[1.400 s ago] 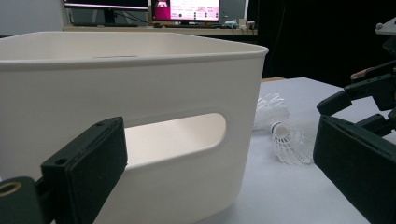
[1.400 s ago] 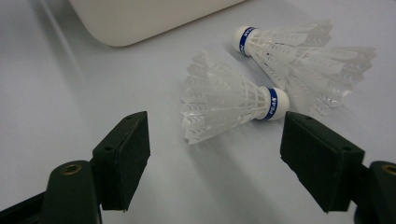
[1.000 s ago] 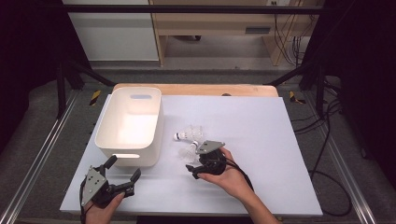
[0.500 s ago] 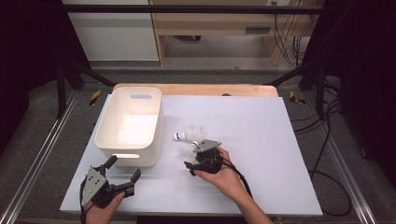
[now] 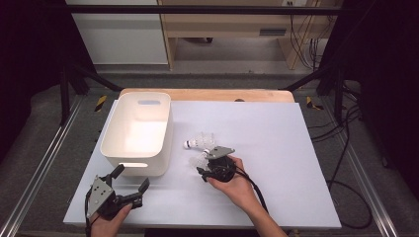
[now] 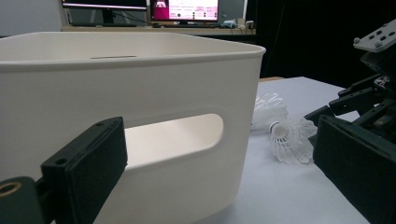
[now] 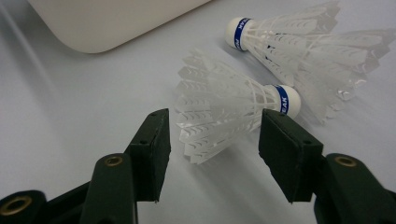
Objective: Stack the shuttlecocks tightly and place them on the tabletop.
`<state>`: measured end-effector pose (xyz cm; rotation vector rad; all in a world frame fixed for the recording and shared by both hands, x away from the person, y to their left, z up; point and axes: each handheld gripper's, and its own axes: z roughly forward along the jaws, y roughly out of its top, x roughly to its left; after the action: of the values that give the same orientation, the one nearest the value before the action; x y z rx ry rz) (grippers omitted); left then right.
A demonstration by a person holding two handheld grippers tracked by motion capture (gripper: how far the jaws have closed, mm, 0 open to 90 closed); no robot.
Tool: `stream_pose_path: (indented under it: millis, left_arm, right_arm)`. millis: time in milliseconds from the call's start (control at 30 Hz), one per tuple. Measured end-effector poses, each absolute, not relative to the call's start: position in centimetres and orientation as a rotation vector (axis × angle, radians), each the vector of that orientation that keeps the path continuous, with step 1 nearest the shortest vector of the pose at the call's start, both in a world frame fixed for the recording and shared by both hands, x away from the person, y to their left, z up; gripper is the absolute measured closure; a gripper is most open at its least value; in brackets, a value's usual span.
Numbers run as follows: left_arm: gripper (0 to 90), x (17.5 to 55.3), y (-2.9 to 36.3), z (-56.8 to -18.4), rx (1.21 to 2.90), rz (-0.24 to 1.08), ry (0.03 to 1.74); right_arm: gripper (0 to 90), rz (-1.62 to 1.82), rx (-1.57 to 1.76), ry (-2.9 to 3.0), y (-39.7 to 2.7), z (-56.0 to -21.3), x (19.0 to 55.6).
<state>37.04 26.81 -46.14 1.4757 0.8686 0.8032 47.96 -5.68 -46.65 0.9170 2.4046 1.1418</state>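
Light falls from overhead onto the pale lilac-white counter [image 5: 276, 148], which shows evenly bright in the high view, while the surroundings beyond the counter's edges sink into near-black. The high view is soft, with fine detail smeared. The white rectangular plastic bin [image 5: 138, 129] glows inside, its floor nearly blown out, and casts a faint shadow on the counter ahead of the left gripper [image 5: 129, 181]. In the left gripper view, the black pads close to the lens are blurred; the bin's wall is in even shade. In the right gripper view, the translucent white plastic shuttlecock [image 7: 224, 109] between the right gripper [image 7: 212, 149] pads is sharp, with soft grey shadows beneath it.
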Motion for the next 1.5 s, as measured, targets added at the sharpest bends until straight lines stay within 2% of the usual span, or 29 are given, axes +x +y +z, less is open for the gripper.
stream_pose_path:
  millis: [1500]
  left_arm:
    - [3.1, 37.1, 26.7, -46.2, 1.477, 0.792, 0.867]
  right_arm:
    - [45.9, 1.095, 0.888, 2.377, -3.9, -45.4, 49.0]
